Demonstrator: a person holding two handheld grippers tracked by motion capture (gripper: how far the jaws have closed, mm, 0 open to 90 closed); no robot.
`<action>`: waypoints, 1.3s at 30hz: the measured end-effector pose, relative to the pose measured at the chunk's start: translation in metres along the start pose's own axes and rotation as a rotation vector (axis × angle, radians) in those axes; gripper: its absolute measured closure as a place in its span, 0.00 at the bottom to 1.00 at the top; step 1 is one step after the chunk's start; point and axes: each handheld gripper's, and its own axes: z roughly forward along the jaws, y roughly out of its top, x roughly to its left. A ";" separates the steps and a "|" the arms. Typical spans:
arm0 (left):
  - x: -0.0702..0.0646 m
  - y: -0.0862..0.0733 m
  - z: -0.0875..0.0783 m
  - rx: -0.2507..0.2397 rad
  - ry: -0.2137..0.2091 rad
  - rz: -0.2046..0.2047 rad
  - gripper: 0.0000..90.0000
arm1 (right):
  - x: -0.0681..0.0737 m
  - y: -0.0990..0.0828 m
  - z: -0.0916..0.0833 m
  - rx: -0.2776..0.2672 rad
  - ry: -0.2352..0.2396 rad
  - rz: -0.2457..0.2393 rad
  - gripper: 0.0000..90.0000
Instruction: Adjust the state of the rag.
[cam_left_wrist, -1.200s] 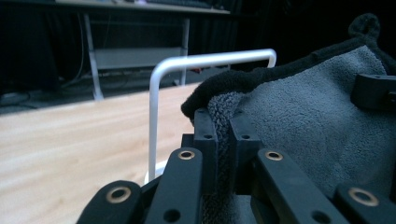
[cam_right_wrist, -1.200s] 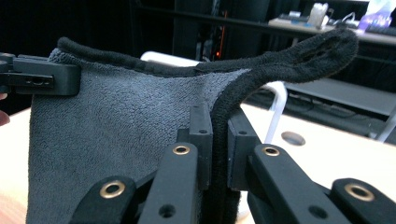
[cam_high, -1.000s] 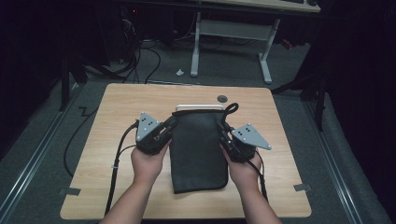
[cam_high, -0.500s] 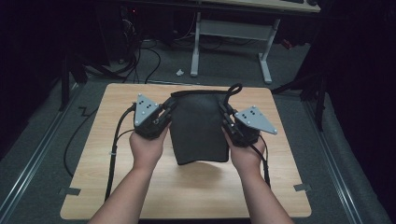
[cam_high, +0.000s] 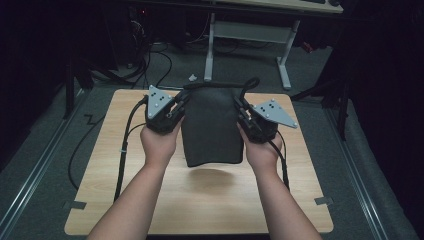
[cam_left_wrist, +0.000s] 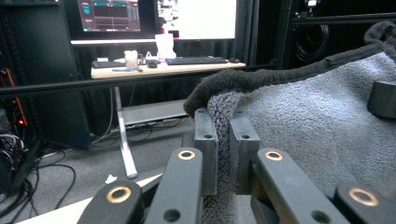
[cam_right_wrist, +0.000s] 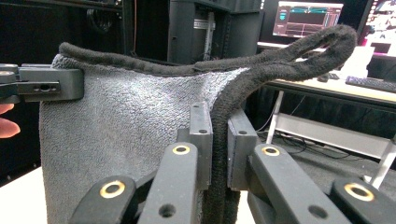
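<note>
High view: the dark towel (cam_high: 212, 127) hangs above the table (cam_high: 200, 200), spread between the left hand-held gripper (cam_high: 176, 106) and the right hand-held gripper (cam_high: 240, 111).

Left gripper view: jaws clamp one top corner, keeping the cloth flat.

Right gripper view: jaws pinch the opposite hem.

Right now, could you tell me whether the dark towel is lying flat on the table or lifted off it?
Lifted: the dark towel hangs from both grippers, its shadow on the table below.
</note>
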 end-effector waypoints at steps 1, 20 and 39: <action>0.001 0.001 0.002 -0.001 0.001 -0.002 0.94 | -0.001 0.001 0.002 0.000 0.000 0.003 0.94; 0.018 0.013 0.059 0.029 -0.001 0.066 0.93 | -0.040 0.010 0.052 0.018 -0.021 -0.017 0.93; 0.044 -0.041 0.097 0.173 -0.095 0.011 0.91 | -0.060 -0.023 0.094 0.205 -0.002 -0.041 0.93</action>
